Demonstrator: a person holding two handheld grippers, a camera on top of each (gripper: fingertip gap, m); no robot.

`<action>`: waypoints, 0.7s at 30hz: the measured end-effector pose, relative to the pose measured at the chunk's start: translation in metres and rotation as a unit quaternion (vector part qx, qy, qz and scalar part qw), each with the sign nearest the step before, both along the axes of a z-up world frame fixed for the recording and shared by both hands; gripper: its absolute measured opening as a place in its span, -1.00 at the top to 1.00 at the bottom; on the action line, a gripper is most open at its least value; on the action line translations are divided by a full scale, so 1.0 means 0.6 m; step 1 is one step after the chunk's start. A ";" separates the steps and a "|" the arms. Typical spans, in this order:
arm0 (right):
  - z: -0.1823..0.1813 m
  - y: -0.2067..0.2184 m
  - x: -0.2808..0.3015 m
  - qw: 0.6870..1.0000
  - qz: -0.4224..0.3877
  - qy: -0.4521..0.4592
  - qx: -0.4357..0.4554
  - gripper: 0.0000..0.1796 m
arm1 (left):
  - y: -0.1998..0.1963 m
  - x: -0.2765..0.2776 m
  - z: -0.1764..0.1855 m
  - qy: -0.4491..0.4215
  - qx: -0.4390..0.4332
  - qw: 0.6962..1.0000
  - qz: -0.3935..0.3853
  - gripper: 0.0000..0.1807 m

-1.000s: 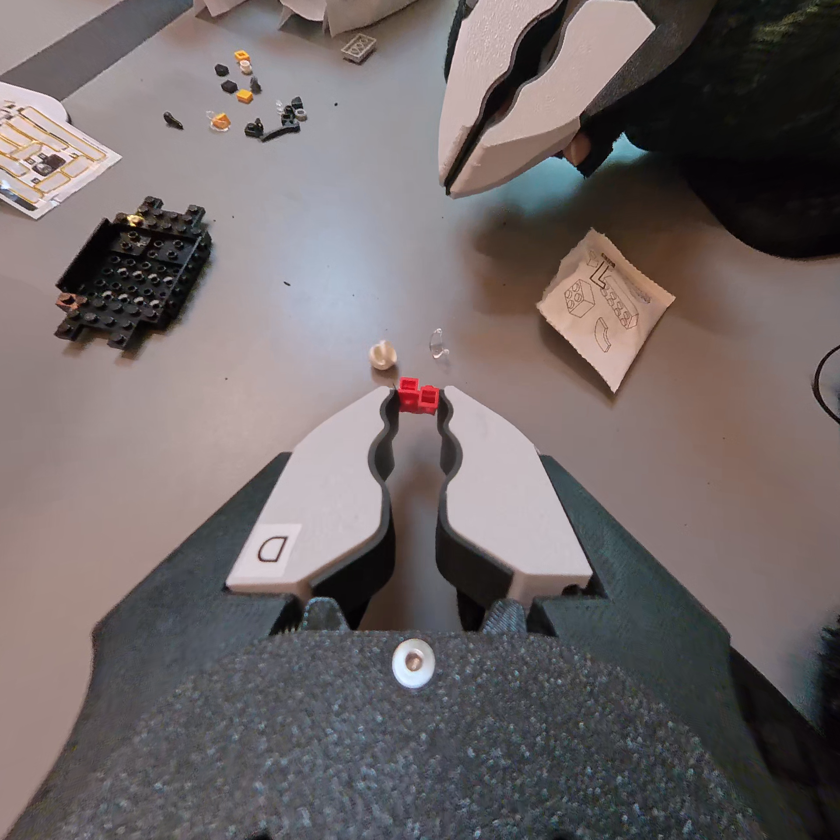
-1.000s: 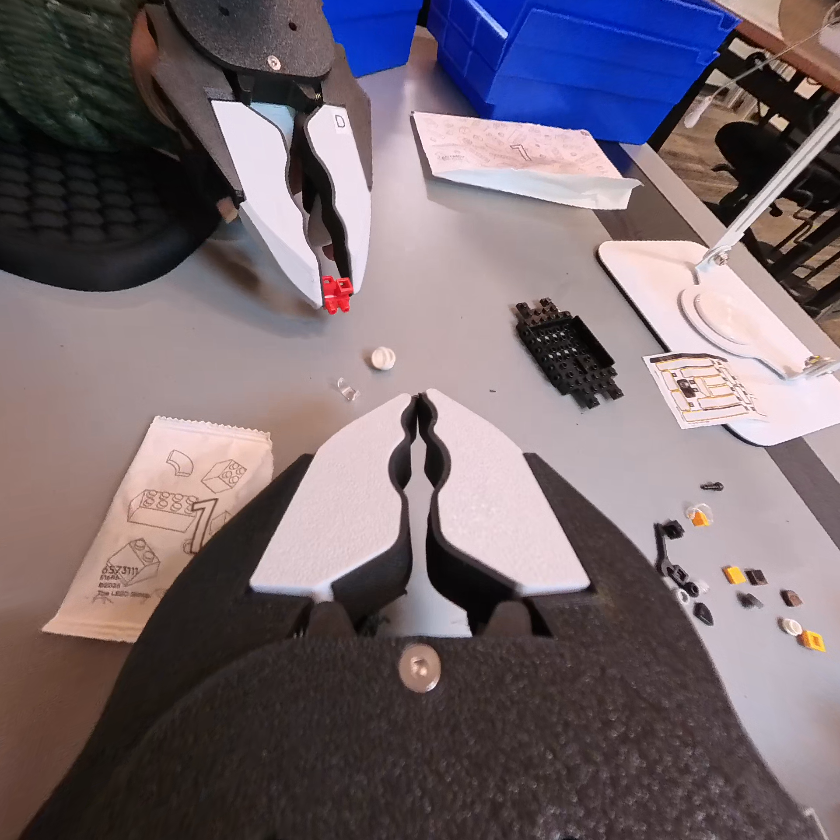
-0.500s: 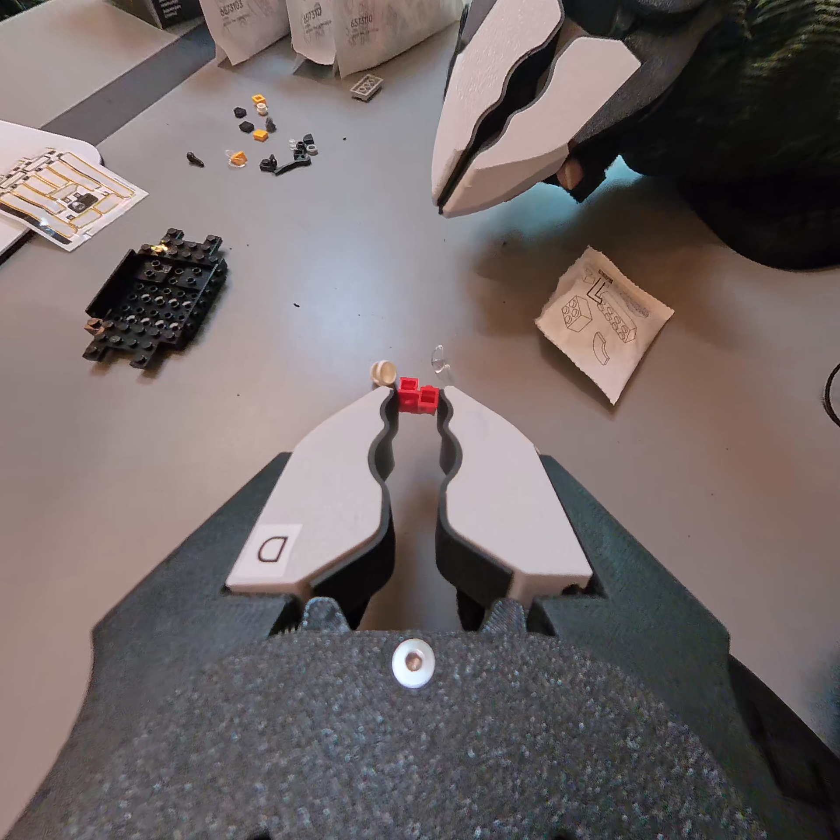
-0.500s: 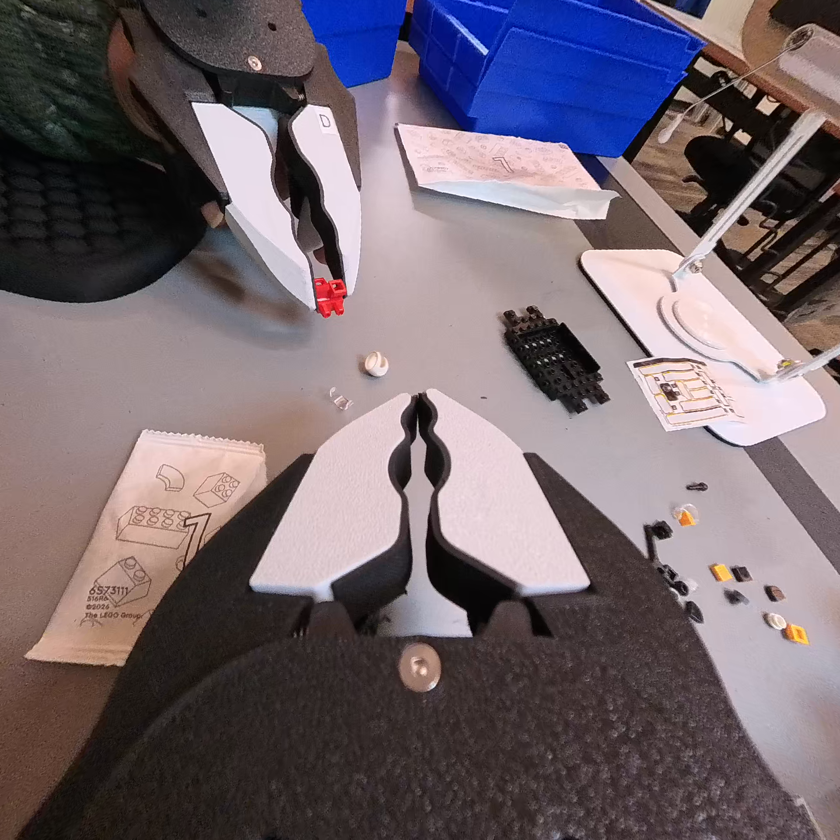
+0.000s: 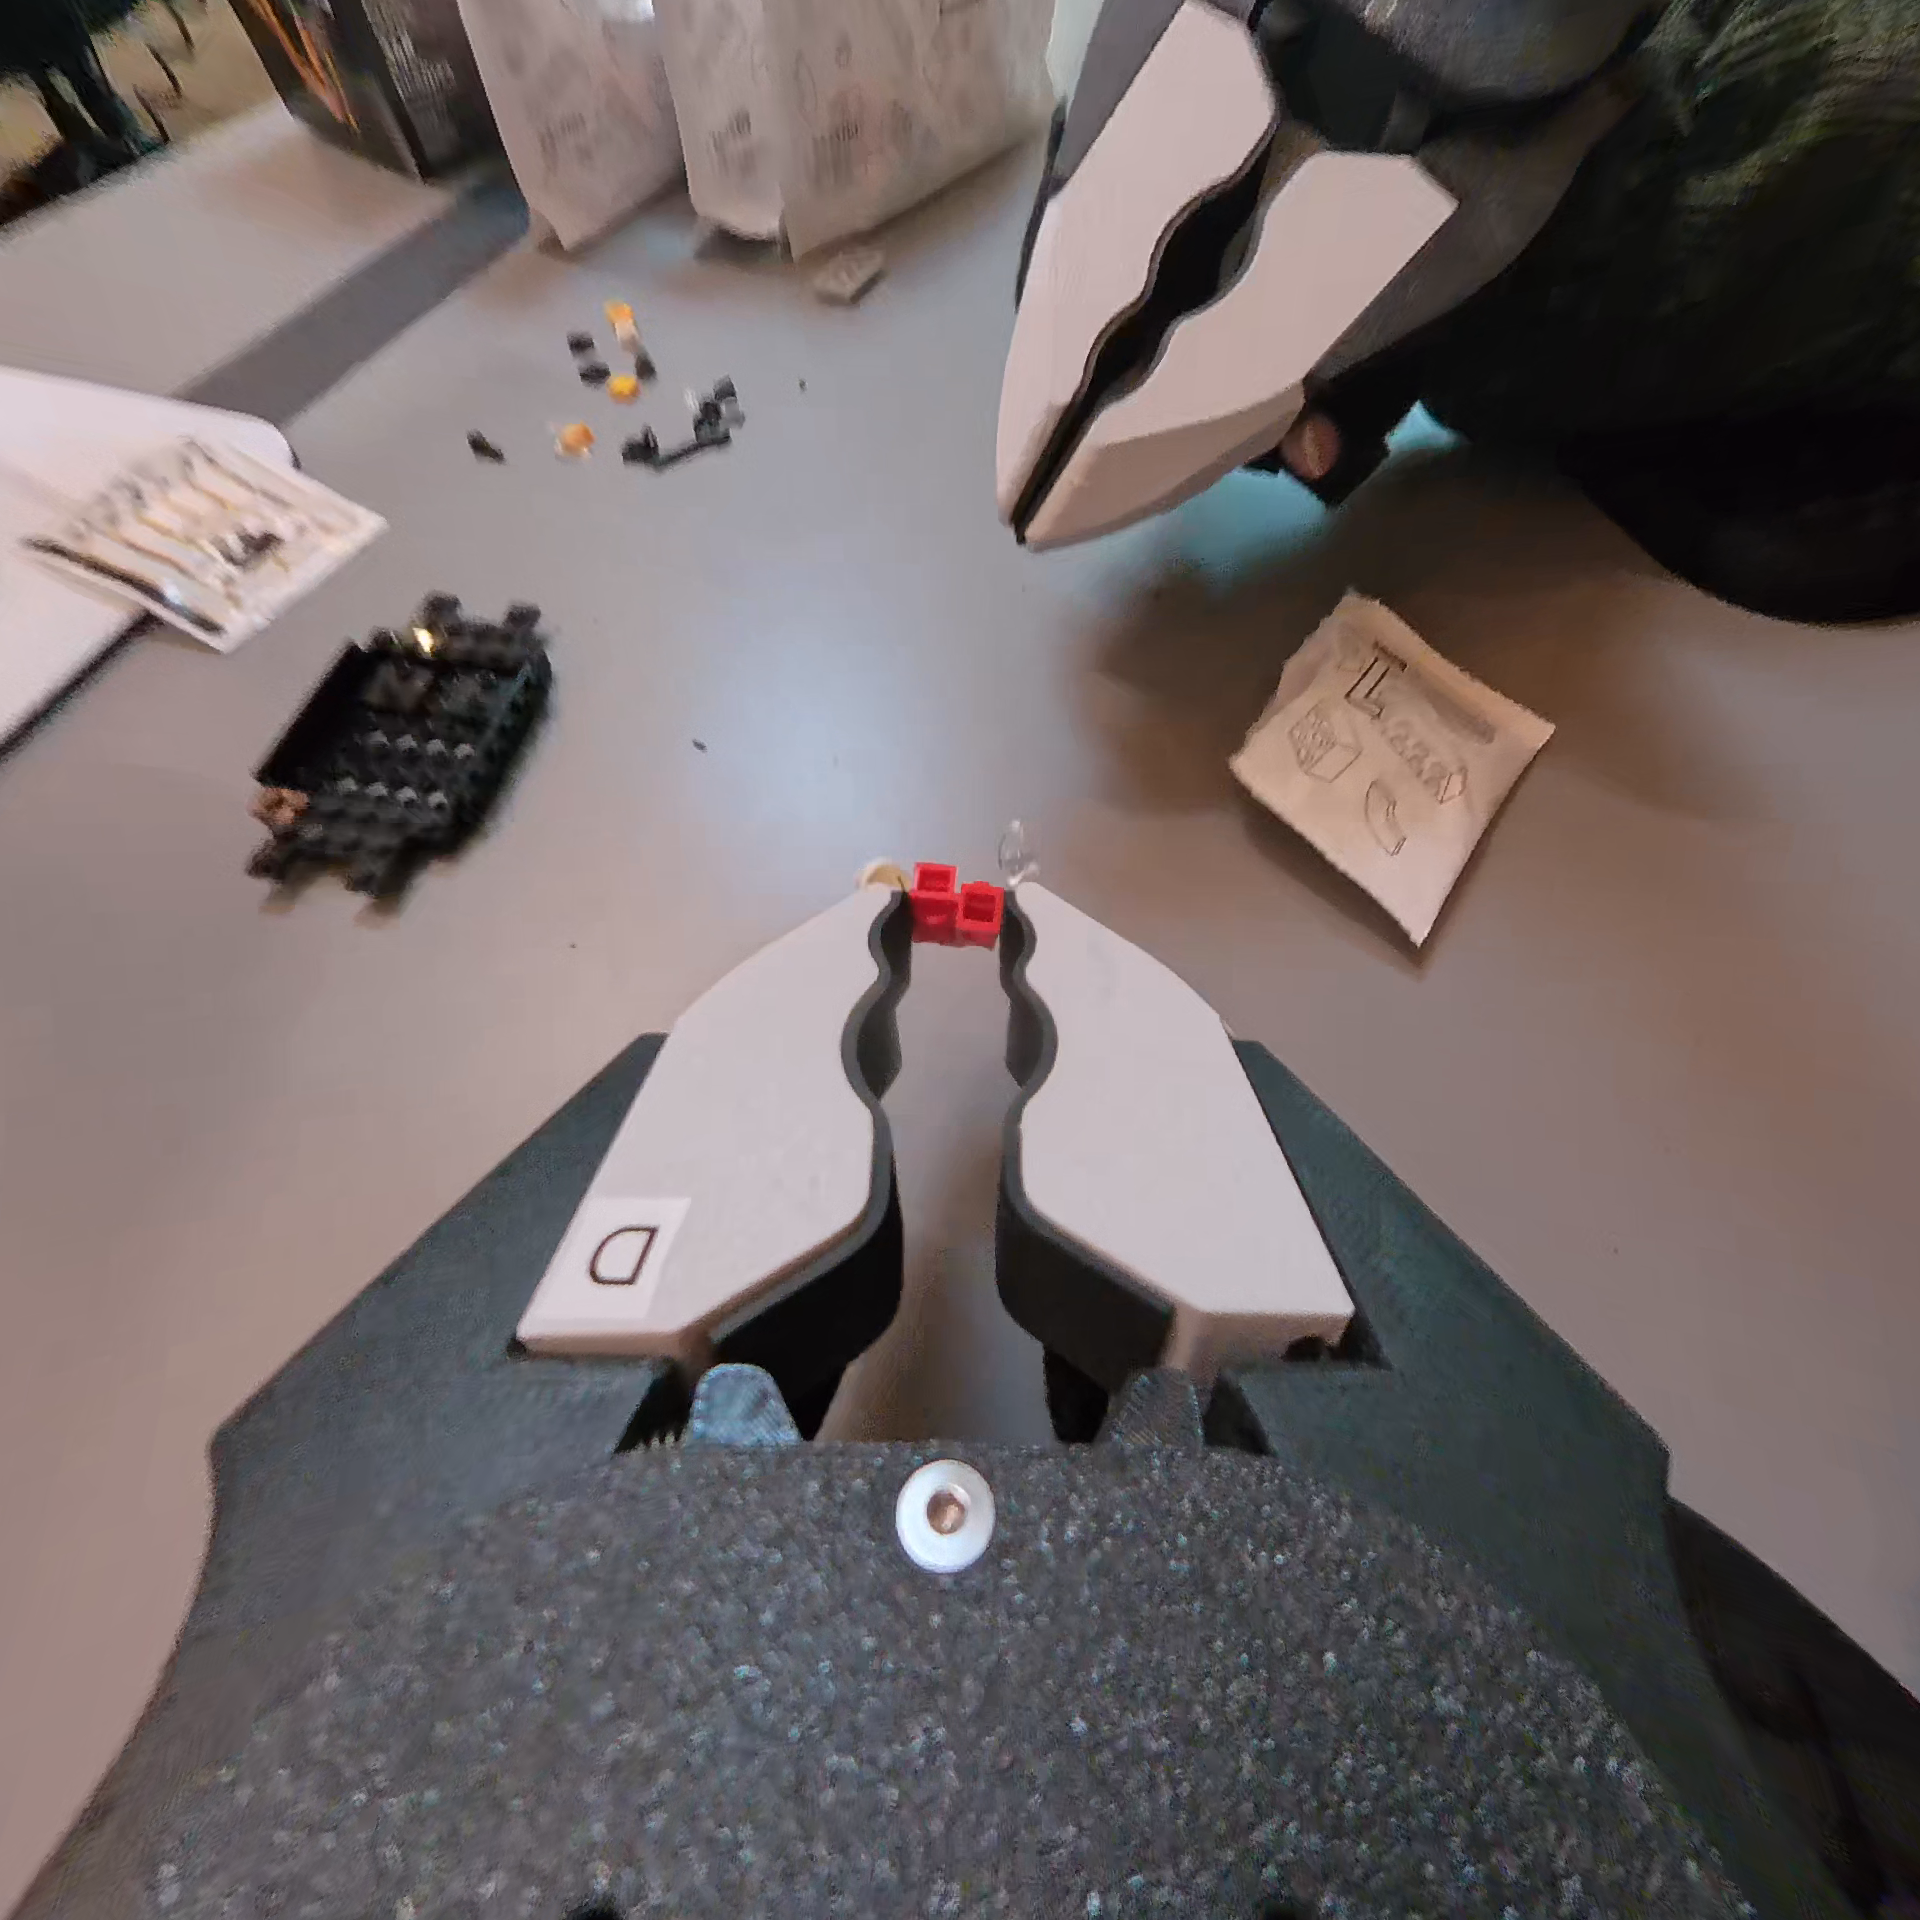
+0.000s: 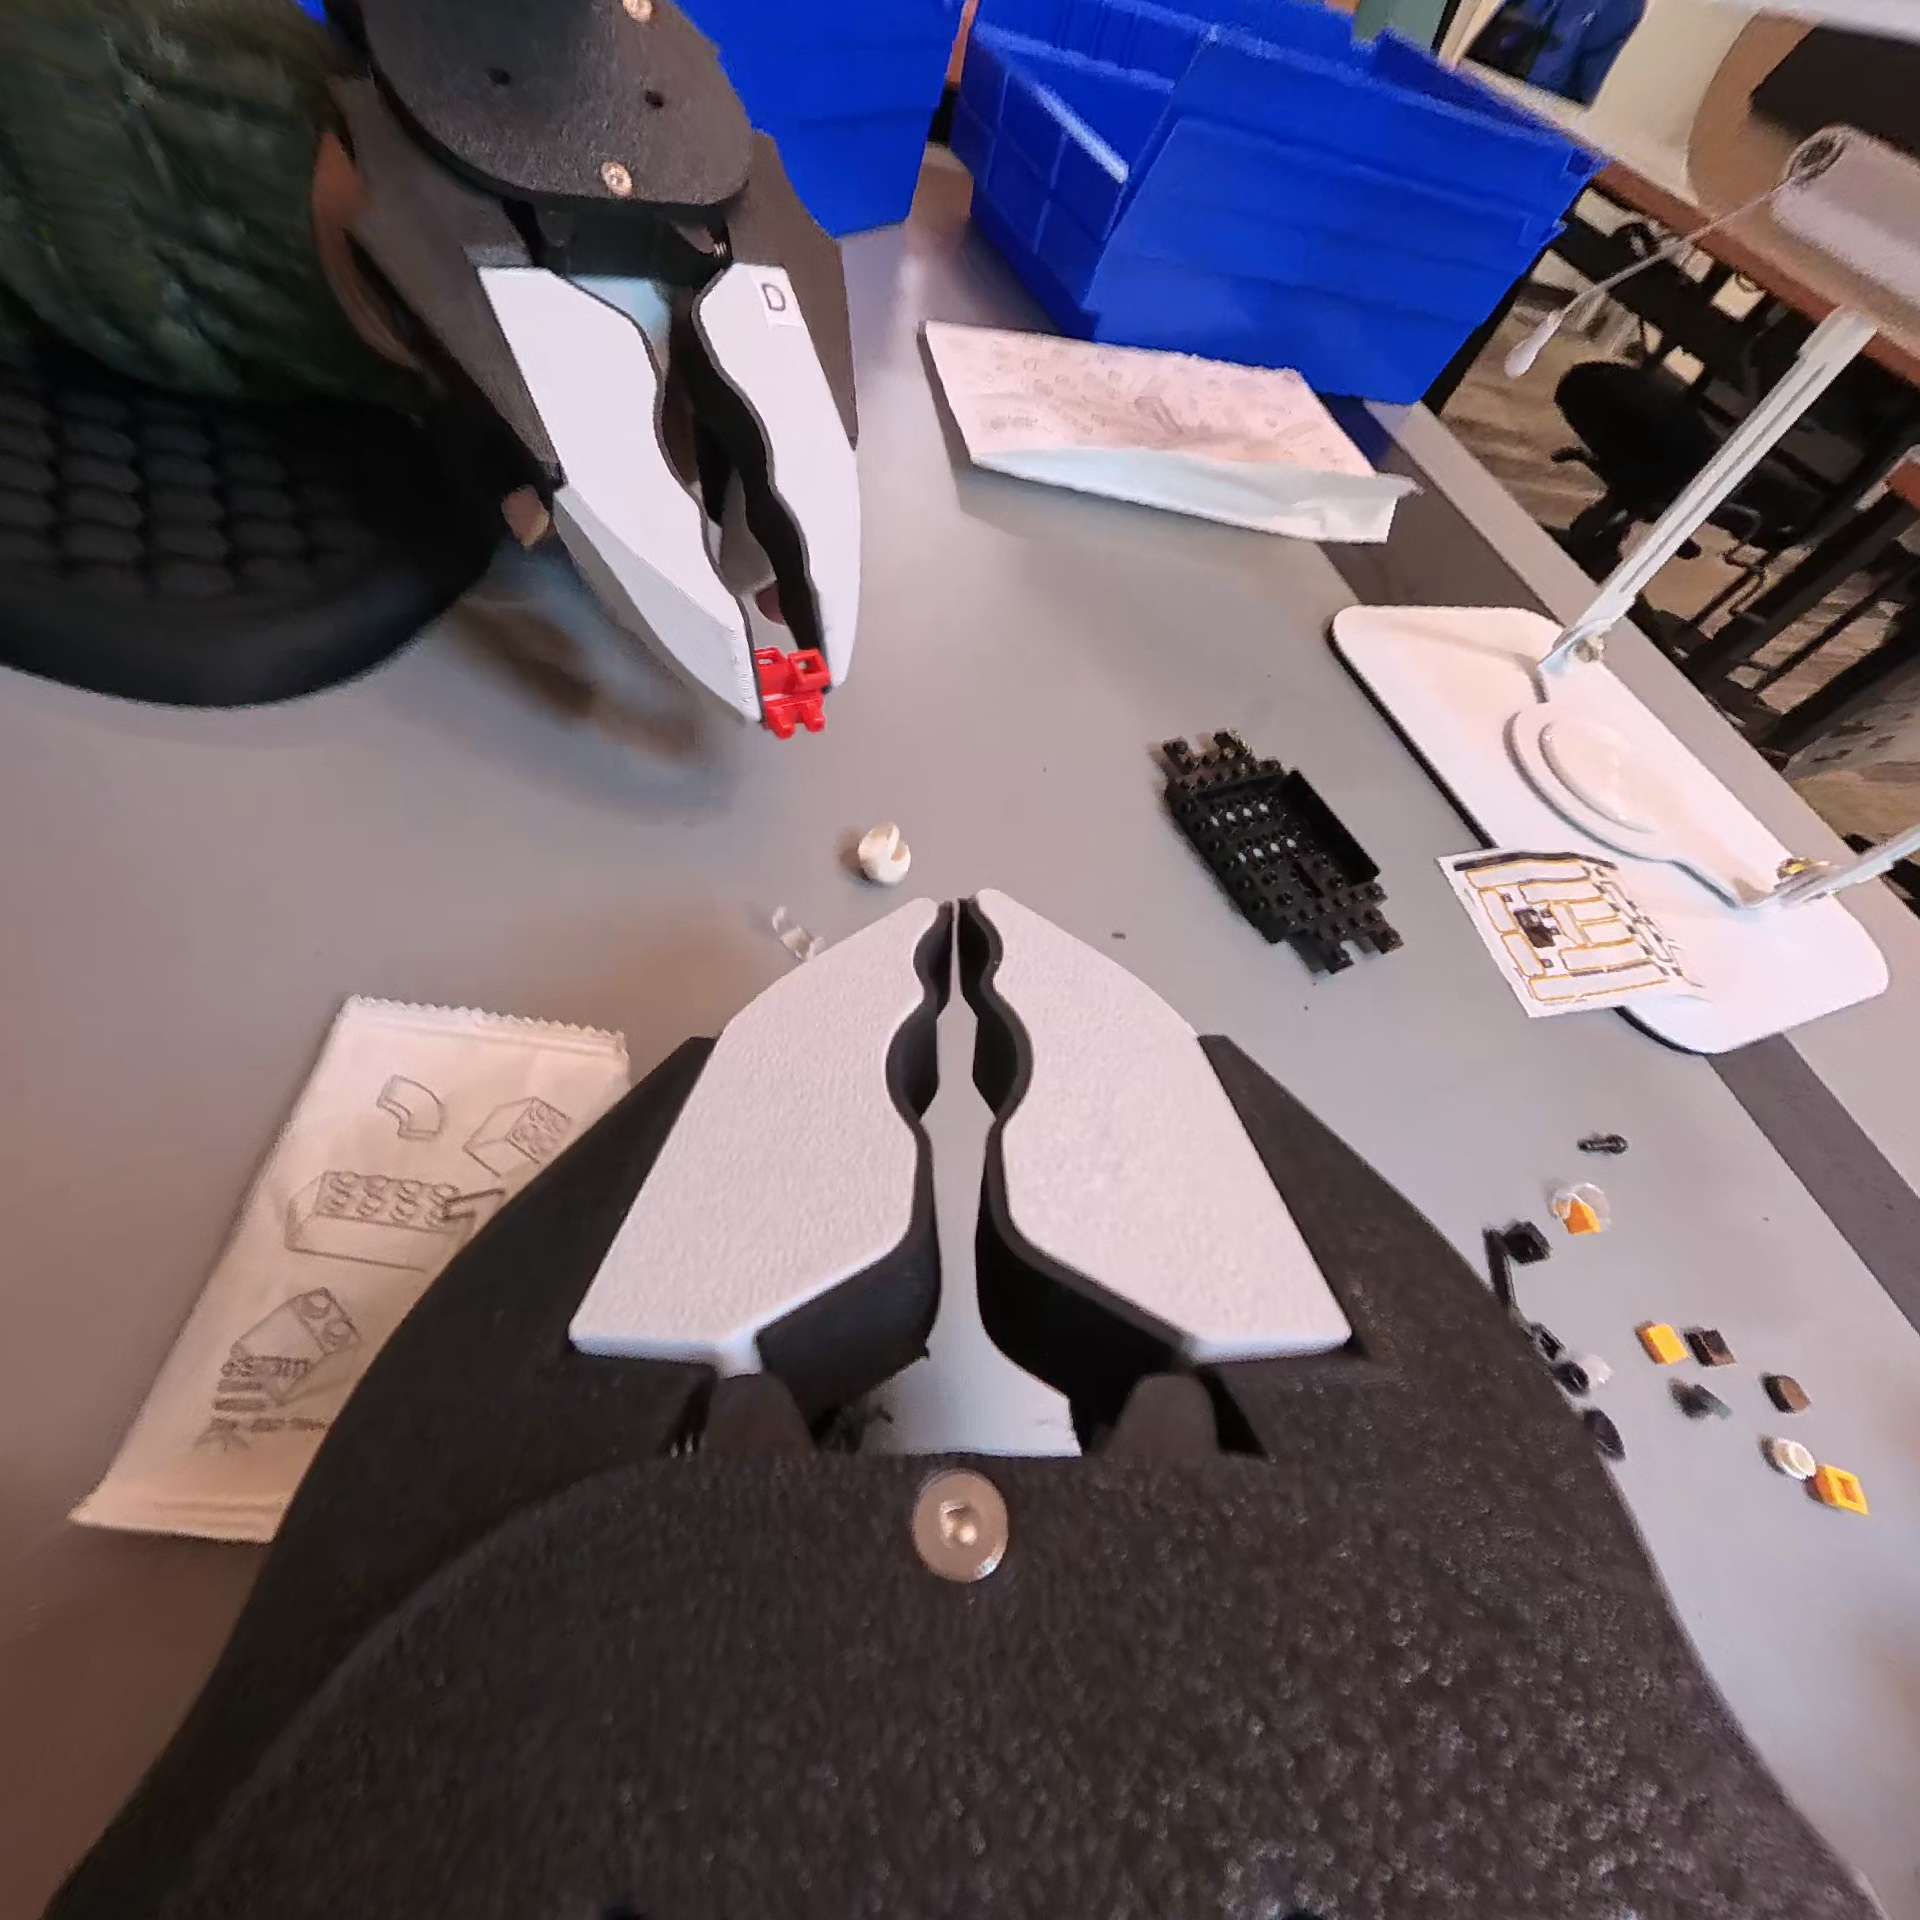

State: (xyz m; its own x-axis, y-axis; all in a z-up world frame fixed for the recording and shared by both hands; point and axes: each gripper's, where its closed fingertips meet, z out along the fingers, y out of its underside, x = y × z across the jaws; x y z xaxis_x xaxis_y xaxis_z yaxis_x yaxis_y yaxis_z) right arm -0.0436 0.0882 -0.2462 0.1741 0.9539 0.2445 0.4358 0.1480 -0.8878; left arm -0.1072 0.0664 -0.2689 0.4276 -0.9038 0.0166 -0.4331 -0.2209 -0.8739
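My left gripper [image 5: 951, 914] is shut on a small red brick piece [image 5: 956, 902] and holds it above the grey table; the left gripper also shows in the right wrist view [image 6: 795, 686] with the red piece [image 6: 792, 691] at its tips. My right gripper [image 6: 958, 909] is shut and empty, and shows in the left wrist view [image 5: 1023, 520] at the upper right. A small white round piece [image 6: 881, 852] and a clear piece [image 6: 795, 928] lie on the table between the grippers. A black studded base plate [image 6: 1273, 852] lies to the right, also seen in the left wrist view [image 5: 405, 743].
A printed paper bag [image 6: 343, 1236] lies at the left, another [image 6: 1143, 431] by blue bins [image 6: 1247, 197]. A white lamp base [image 6: 1621, 810] with a sticker sheet [image 6: 1558, 930] is at the right. Several small black, orange and white pieces [image 6: 1683, 1361] are scattered near me. Some 8 centimeters of space lies between my two pairs of fingers.
My left gripper has lifted and tilted with the red piece, so the white and clear pieces now sit right behind its tips. The right gripper has drawn back and higher.
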 end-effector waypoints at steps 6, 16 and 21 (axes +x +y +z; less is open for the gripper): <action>0.028 -0.016 -0.010 0.999 0.018 0.040 -0.017 0.87 | -0.009 0.013 0.051 -0.044 0.078 0.996 -0.011 0.83; -0.006 -0.027 -0.030 0.999 0.043 0.003 -0.030 0.84 | -0.021 0.022 0.038 -0.029 0.079 0.996 -0.040 0.80; -0.045 -0.018 -0.027 0.998 0.033 -0.050 -0.035 0.82 | -0.011 0.008 -0.015 0.038 0.025 0.999 -0.023 0.73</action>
